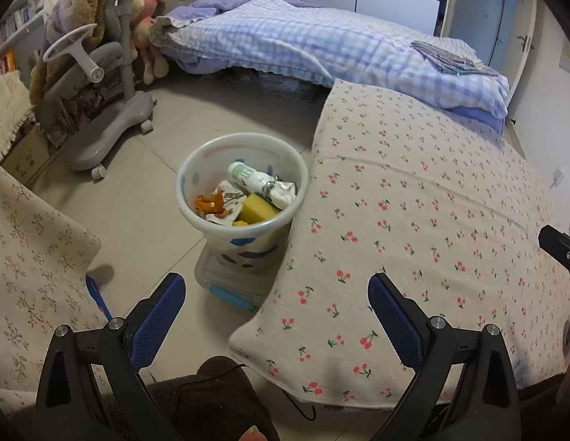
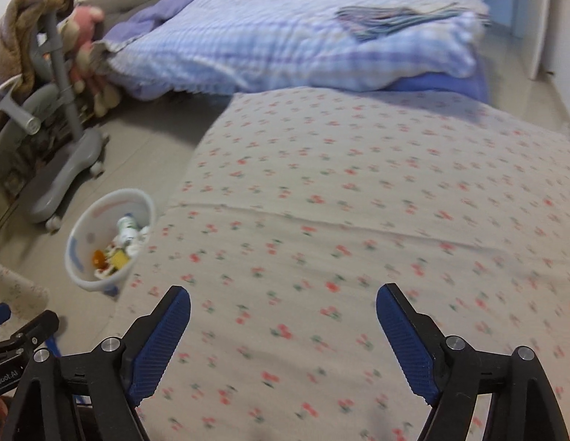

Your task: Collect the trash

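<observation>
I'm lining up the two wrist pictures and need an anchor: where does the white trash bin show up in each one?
Left wrist view: the trash bin stands just left of centre, on the floor against the cherry-print cover's edge, with trash inside.
Right wrist view: the same bin sits at the left edge, lower half, smaller and blurred.
Shared landmark: the cherry-print cover, directly right of the bin in both.
</observation>
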